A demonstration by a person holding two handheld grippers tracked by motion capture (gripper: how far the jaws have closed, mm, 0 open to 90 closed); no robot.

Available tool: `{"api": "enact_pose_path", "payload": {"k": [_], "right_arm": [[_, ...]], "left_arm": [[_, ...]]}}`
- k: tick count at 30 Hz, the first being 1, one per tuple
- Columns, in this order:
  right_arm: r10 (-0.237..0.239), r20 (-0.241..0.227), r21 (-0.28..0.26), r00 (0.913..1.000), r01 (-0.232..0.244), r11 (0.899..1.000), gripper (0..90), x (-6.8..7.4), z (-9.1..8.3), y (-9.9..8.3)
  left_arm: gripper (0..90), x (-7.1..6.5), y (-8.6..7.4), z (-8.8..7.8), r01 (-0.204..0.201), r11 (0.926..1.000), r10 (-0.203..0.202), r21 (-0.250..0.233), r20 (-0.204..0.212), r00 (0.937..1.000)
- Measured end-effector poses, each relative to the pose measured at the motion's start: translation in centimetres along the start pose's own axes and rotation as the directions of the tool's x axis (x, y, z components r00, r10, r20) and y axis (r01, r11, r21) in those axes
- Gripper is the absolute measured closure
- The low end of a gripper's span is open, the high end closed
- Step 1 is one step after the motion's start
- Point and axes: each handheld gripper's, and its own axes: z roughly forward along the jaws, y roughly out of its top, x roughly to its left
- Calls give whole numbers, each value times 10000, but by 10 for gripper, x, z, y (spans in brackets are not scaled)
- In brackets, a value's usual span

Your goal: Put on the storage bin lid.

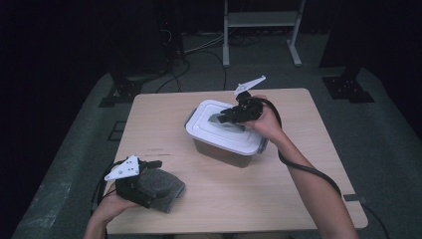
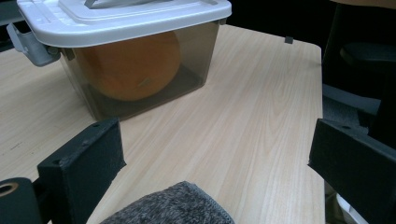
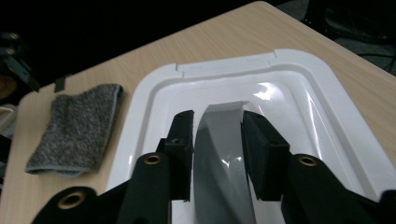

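Observation:
A smoky see-through box (image 1: 225,149) with a white lid (image 1: 209,130) stands mid-table; a round orange object (image 2: 133,65) lies inside it. On the lid lies a grey handle (image 3: 219,158). My right gripper (image 3: 217,116) reaches down over the lid, its jaws on either side of the handle, with a thin gap on the left side, so it is open. At the near left my left gripper (image 1: 149,169) rests over a folded grey cloth (image 1: 161,189), jaws wide apart and holding nothing; the cloth's edge (image 2: 173,207) lies below them.
The wooden table (image 1: 278,199) has bare room to the right of and in front of the box. A grey latch (image 2: 28,44) sticks out from the box's end. Beyond the table are a dark floor, cables and a white stand (image 1: 261,30).

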Motion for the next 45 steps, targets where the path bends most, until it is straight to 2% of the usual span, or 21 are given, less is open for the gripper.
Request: {"api": "enact_pose_path", "payload": {"k": [5, 11, 13, 27, 45], "right_arm": [[198, -252, -532, 9995, -212, 9984, 536, 0, -11, 0], [154, -235, -657, 9996, -169, 9977, 496, 2, -22, -3], [226, -268, -863, 9994, -249, 9960, 491, 2, -31, -7], [391, -83, -1006, 9992, -397, 9941, 455, 5, -62, -24], [694, -17, -1100, 9976, -692, 9915, 421, 7, -86, -48]], "left_arm": [[26, 0, 0, 0, -9, 10000, 9, -19, 15, 10000], [25, -1, 0, 1, -33, 10000, 33, 5, 23, 10000], [25, -1, 1, 1, -64, 10000, 64, 22, 48, 10000], [26, -2, 0, 2, -40, 10000, 40, 61, 36, 10000], [26, -1, -2, 3, 7, 10000, -7, 97, -23, 10000]]}}
